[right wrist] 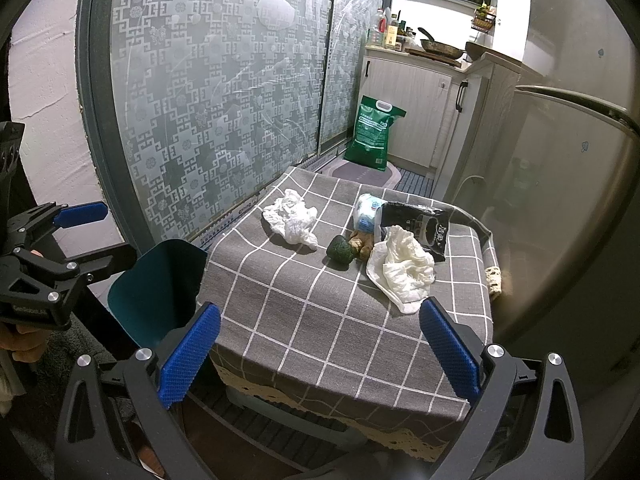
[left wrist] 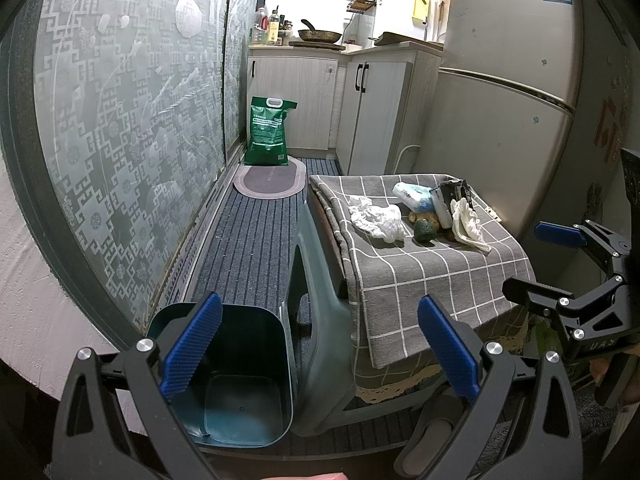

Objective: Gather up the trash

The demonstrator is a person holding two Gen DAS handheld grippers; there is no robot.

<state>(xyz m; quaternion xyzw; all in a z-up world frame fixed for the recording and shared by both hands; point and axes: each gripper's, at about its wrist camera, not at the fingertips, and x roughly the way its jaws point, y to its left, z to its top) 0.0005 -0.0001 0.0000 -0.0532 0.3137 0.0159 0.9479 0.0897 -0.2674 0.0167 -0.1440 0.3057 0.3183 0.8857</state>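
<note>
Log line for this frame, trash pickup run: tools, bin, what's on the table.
left tool: open, empty | right tool: open, empty | bin: empty, on floor | table: two crumpled tissues, tissue pack, black wrapper, food scraps, none picked yet

Small home kitchen, narrow galley. Tall beige two-door refrigerator point(left wrist: 508, 92) on the right. Pale wood-grain base cabinets point(left wrist: 296, 100) at the far end; a dark frying pan point(left wrist: 319, 34) and a cluster of condiment bottles point(left wrist: 270, 26) stand on the counter. Green handled sack point(left wrist: 269, 132) on the striped blue floor mat point(left wrist: 248, 240). Patterned frosted-glass sliding door point(left wrist: 132, 120) along the left.
</note>
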